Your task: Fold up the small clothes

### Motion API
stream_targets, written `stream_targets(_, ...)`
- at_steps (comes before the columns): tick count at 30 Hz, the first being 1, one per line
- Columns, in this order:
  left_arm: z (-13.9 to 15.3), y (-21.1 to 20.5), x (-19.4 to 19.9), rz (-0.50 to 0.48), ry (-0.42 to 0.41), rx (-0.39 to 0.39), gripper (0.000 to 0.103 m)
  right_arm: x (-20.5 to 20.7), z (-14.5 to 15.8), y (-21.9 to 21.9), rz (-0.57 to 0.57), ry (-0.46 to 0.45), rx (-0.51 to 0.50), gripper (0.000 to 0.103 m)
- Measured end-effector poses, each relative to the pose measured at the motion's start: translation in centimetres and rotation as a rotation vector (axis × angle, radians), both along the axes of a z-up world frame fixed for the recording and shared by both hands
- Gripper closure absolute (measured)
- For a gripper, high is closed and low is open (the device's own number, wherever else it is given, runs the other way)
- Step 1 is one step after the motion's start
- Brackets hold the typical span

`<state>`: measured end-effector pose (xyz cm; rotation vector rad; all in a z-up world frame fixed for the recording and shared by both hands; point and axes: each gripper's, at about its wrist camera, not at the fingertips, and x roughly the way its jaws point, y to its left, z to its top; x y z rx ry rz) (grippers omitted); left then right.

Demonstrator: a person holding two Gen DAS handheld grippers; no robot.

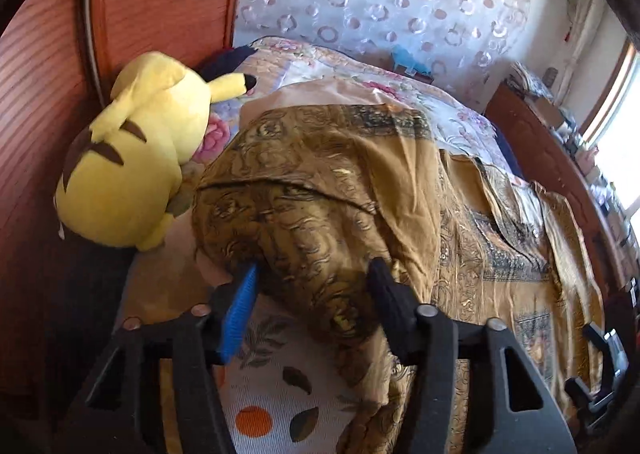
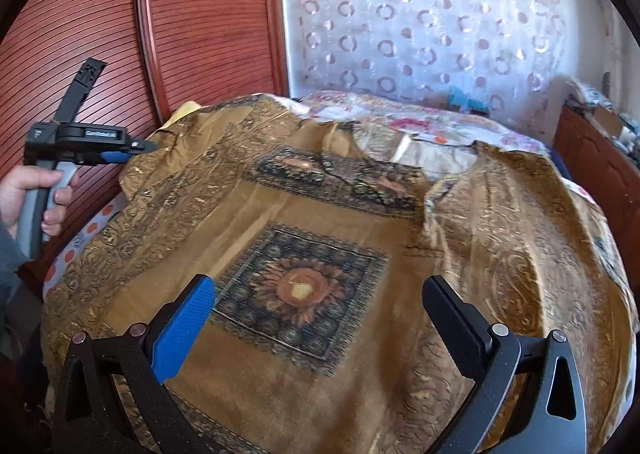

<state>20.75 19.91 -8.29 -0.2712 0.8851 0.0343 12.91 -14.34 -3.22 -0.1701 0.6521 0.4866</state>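
A golden-brown patterned garment (image 2: 328, 246) with a dark sunflower square lies spread on the bed. In the left wrist view its left part (image 1: 316, 190) is lifted and bunched between my left gripper's (image 1: 314, 274) fingers, which close on the cloth. From the right wrist view, the left gripper (image 2: 138, 150) grips the garment's far left edge, held by a hand. My right gripper (image 2: 320, 306) is open and empty, hovering just above the garment's middle, over the sunflower square.
A yellow Pikachu plush (image 1: 136, 146) leans against the red wooden headboard (image 1: 44, 94) at the left. A floral bedsheet (image 1: 276, 398) covers the bed. A patterned curtain (image 2: 420, 22) hangs behind. A wooden cabinet (image 2: 600, 170) with clutter stands at the right.
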Motion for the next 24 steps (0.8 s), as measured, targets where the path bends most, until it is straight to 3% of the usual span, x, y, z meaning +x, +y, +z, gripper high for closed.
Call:
stream_targets(1,0.0,-0.3,0.2,-0.010,0.002,0.015,0.078,0.3,0.3,0.1,0.008,0.005,0.005,0.000)
stream_targets(3,0.1,-0.7,0.5,-0.020,0.003,0.024,0.096,0.7,1.1,0.3,0.016,-0.008,0.010,0.000)
stream_targets(4,0.3,-0.8,0.5,-0.030,-0.010,0.035,0.099,0.7,1.5,0.4,0.020,-0.022,0.009,0.000)
stream_targets(10,3.2,-2.7,-0.4,-0.093,-0.092,0.078,0.100,0.9,1.9,0.0,0.011,-0.056,-0.001,0.000)
stream_targets(14,5.5,-7.2,-1.2,-0.210,-0.143,0.089,0.100,1.5,2.1,-1.4,-0.024,-0.053,0.019,0.000)
stream_targets(18,5.9,-11.4,-2.0,-0.314,-0.141,0.085,0.100,1.9,2.5,-3.3,-0.075,-0.070,0.027,0.000)
stream_targets(20,5.8,-12.6,-2.7,-0.338,-0.133,0.080,0.098,2.2,2.6,-4.1,-0.092,-0.071,0.031,0.000)
stream_targets(22,5.7,-13.0,-3.6,-0.358,-0.136,0.069,0.067,2.2,2.7,-4.6,-0.101,-0.070,0.029,0.000)
stream_targets(24,5.7,-12.7,-4.5,-0.352,-0.151,0.076,0.051,2.3,2.7,-5.0,-0.109,-0.071,0.022,0.000)
